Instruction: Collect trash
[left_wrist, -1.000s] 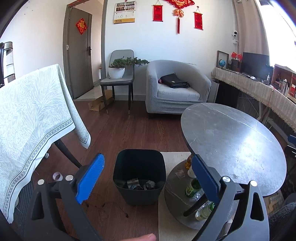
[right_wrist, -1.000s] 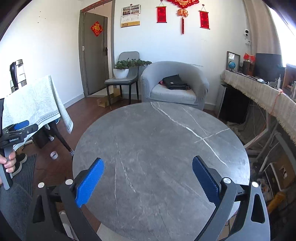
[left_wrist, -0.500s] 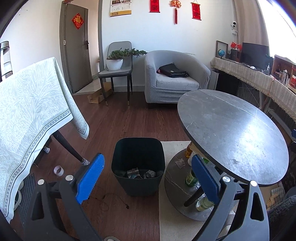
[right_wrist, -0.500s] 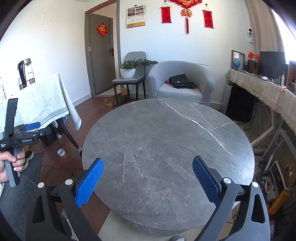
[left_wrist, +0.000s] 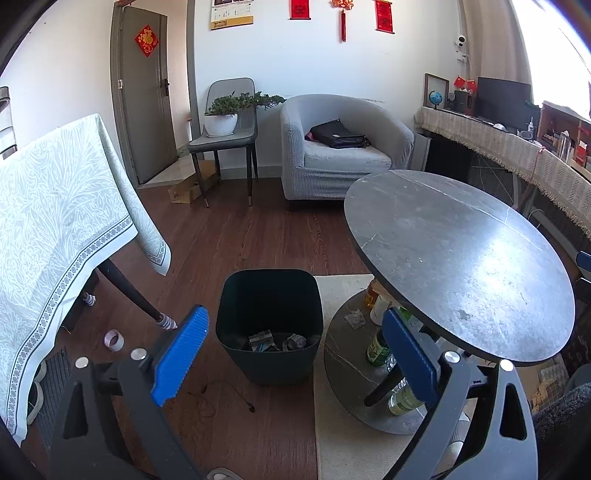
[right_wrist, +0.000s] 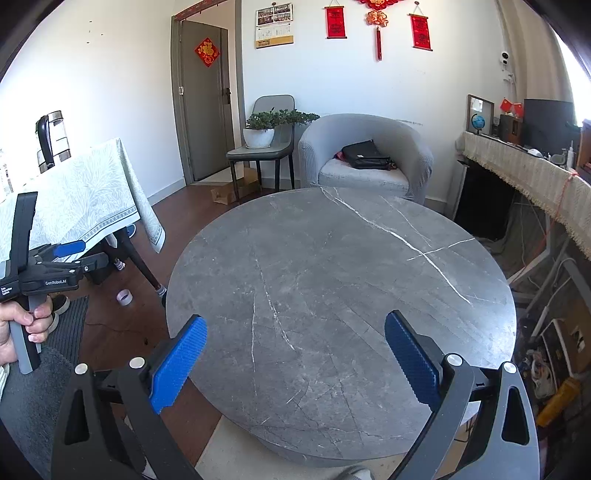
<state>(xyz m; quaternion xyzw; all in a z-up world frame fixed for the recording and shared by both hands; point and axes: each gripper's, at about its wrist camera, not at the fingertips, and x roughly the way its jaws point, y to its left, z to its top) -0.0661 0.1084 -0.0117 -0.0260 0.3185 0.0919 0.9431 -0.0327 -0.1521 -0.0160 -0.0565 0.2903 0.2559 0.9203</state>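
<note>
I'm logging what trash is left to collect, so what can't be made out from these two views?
- Bin contents: left wrist view, its walls hide all but a few scraps.
- Bottles on the lower shelf: the round table top and a blue finger cover them; labels too small.
- Right wrist view: the tabletop hides the shelf entirely.

Bare round grey table (right_wrist: 332, 280); bin (left_wrist: 267, 325), tape roll (left_wrist: 113, 339), maybe wire, on floor (left_wrist: 236, 243).
</note>
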